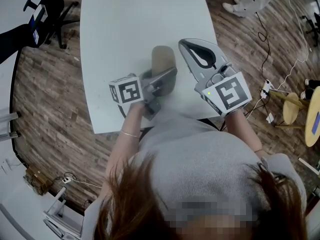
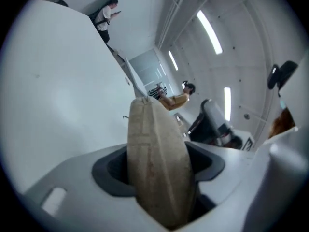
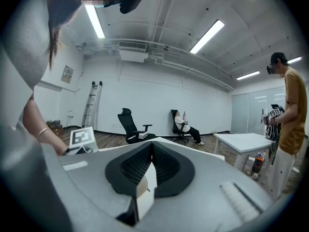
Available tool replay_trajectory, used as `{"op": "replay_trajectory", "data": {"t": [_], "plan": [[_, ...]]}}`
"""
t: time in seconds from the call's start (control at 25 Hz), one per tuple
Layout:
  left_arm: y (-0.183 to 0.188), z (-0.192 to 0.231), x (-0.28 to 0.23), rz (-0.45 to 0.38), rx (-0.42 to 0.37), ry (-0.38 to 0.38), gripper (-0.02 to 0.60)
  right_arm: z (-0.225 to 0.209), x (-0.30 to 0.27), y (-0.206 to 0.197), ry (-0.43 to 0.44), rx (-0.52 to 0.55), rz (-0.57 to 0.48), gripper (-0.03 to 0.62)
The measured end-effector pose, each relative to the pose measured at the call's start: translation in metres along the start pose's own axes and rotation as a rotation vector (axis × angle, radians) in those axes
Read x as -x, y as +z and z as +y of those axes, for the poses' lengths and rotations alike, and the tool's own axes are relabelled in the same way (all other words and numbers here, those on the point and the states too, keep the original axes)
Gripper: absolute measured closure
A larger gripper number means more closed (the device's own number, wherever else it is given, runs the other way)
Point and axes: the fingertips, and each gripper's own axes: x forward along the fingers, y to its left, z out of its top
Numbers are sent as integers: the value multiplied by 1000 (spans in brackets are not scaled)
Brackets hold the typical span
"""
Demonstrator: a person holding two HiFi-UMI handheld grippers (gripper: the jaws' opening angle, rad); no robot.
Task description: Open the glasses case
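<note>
The tan glasses case (image 1: 163, 59) is closed and sits between the jaws of my left gripper (image 1: 164, 85) above the white table (image 1: 120, 29). In the left gripper view the case (image 2: 159, 168) stands on edge, its seam toward the camera, and fills the gap of the left gripper (image 2: 161, 178), with both pads against its sides. My right gripper (image 1: 186, 44) is just right of the case, apart from it. In its own view the right gripper (image 3: 151, 163) has its jaws pressed together with nothing between them.
The table's near edge is close to the person's body. A black office chair (image 1: 47, 9) stands on the wood floor at the left. Cables (image 1: 280, 79) and a round stool (image 1: 291, 106) are at the right. A standing person (image 3: 289, 124) and another white table (image 3: 246, 141) are farther off.
</note>
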Motion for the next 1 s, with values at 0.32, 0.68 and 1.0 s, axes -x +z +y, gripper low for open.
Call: {"op": "replay_trajectory", "data": {"t": [0.32, 0.68, 1.0], "plan": [[34, -62, 30, -172, 31, -233, 268, 6, -7, -12, 392, 51, 10, 454], [34, -109, 40, -170, 41, -397, 267, 14, -6, -2, 696, 52, -23, 462], [29, -118, 45, -140, 26, -430, 267, 27, 1, -7, 823, 109, 8, 515]]}}
